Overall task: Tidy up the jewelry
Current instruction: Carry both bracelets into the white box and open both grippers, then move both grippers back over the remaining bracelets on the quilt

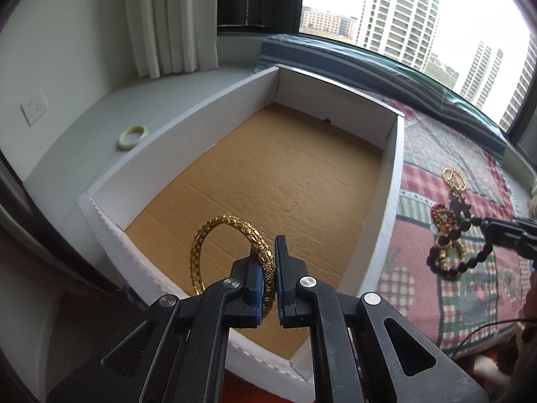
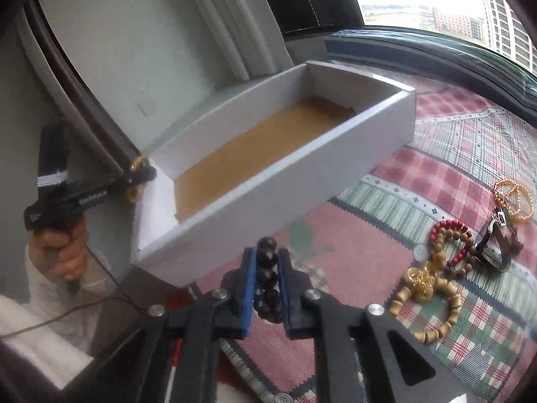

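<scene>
My left gripper is shut on a gold filigree bangle and holds it upright over the near end of a white box with a bare brown cardboard floor. My right gripper is shut on a dark bead bracelet and holds it above the quilt, just right of the box. In the left wrist view the bracelet hangs from the right gripper's tip. In the right wrist view the left gripper shows at the box's near left corner.
A pile of bead bracelets and gold pieces lies on the patchwork quilt, with gold rings beyond. A pale jade bangle lies on the white sill left of the box. The window runs behind.
</scene>
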`<state>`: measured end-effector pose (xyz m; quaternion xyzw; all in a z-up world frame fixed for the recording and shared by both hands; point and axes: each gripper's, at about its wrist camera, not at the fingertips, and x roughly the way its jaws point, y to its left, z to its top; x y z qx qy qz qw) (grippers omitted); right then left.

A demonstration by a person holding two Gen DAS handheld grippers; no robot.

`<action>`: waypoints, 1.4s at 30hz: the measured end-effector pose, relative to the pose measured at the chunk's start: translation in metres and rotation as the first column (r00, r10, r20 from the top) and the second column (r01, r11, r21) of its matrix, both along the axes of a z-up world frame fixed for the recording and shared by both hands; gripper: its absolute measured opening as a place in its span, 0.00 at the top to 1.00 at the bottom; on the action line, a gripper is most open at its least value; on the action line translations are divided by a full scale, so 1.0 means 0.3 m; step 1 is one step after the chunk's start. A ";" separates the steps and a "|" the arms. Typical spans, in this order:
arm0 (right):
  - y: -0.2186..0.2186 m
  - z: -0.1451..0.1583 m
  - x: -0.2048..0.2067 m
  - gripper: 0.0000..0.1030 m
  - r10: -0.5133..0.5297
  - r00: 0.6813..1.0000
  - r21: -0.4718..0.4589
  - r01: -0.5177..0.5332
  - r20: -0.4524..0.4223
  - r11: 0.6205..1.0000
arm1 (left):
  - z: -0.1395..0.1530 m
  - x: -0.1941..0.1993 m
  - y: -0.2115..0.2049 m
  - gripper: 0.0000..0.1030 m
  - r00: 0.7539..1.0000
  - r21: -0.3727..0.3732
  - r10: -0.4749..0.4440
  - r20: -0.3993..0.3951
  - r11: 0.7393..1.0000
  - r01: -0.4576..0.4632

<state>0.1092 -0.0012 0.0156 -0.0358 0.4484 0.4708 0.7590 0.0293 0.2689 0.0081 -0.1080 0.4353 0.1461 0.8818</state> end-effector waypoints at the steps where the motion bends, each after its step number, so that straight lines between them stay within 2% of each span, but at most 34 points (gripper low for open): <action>1: 0.036 0.044 0.008 0.87 0.012 1.000 0.030 -0.012 0.007 0.999 | -0.010 -0.002 0.010 0.95 1.000 -0.001 0.003 -0.009 1.000 -0.003; 4: 0.167 0.143 0.037 0.87 0.047 0.998 0.088 -0.050 0.032 0.995 | -0.029 0.002 0.023 0.95 1.000 0.009 0.012 -0.028 1.000 -0.012; 6: 0.261 0.178 0.053 0.87 0.060 0.996 0.091 -0.066 0.071 0.994 | -0.038 0.009 0.025 0.95 0.999 0.021 0.016 -0.036 1.000 -0.015; 9: 0.405 0.171 0.077 0.87 0.081 0.991 0.051 -0.087 0.109 0.995 | -0.052 0.026 0.016 0.95 0.998 0.042 0.025 -0.052 0.999 -0.023; 12: 0.542 0.112 0.095 0.87 0.110 0.989 -0.006 -0.110 0.097 0.994 | -0.073 0.042 0.012 0.90 0.995 0.091 0.064 -0.079 0.994 -0.057; 14: 0.601 0.060 0.103 0.85 0.129 0.989 -0.034 -0.127 0.067 0.991 | -0.087 0.042 0.015 0.61 0.993 0.097 0.082 -0.090 0.993 -0.074; 15: 0.617 0.041 0.104 0.76 0.121 0.991 -0.044 -0.118 0.064 0.992 | -0.090 0.034 0.016 0.38 0.993 0.098 0.090 -0.081 0.992 -0.082; 16: 0.619 0.025 0.108 0.67 0.111 0.992 -0.045 -0.109 0.060 0.993 | -0.088 0.025 0.016 0.28 0.993 0.107 0.099 -0.068 0.990 -0.091; 17: 0.612 0.019 0.107 0.53 0.100 0.993 -0.034 -0.098 0.055 0.995 | -0.088 0.017 0.014 0.28 0.993 0.120 0.104 -0.062 0.988 -0.096; 18: 0.598 0.017 0.106 0.50 0.083 0.995 -0.024 -0.082 0.053 0.996 | -0.086 0.011 0.012 0.28 0.993 0.129 0.104 -0.059 0.987 -0.096; 22: 0.501 0.013 0.087 0.50 0.036 0.996 -0.053 -0.032 0.081 0.998 | -0.062 -0.006 0.005 0.28 0.996 0.104 0.085 -0.008 0.991 -0.084; 24: 0.436 0.010 0.063 0.50 0.020 0.994 -0.069 -0.012 0.112 0.998 | -0.047 -0.010 -0.010 0.23 0.997 0.102 0.076 0.023 0.992 -0.078; 25: 0.397 0.006 0.050 0.50 0.012 0.991 -0.077 -0.002 0.130 0.997 | -0.041 -0.012 -0.019 0.19 0.997 0.108 0.073 0.038 0.991 -0.077; 30: 0.192 -0.023 -0.055 0.50 -0.029 0.976 -0.117 0.055 0.214 0.992 | -0.026 -0.007 -0.077 0.17 0.995 0.174 0.048 0.090 0.983 -0.064; 32: 0.102 -0.034 -0.099 0.50 -0.063 0.968 -0.126 0.096 0.244 0.987 | -0.042 0.013 -0.102 0.15 0.997 0.226 0.035 0.075 0.973 -0.051; 36: -0.081 -0.068 -0.164 0.46 -0.164 0.950 -0.125 0.203 0.266 0.971 | -0.113 0.068 -0.151 0.14 1.000 0.304 0.005 -0.024 0.953 0.003; 40: -0.240 -0.108 -0.194 0.46 -0.267 0.916 -0.147 0.320 0.299 0.936 | -0.116 0.075 -0.215 0.10 0.999 0.417 -0.016 -0.048 0.908 0.034; 42: -0.310 -0.131 -0.196 0.46 -0.313 0.902 -0.147 0.367 0.298 0.918 | -0.119 0.069 -0.234 0.10 0.998 0.444 -0.016 -0.060 0.895 0.041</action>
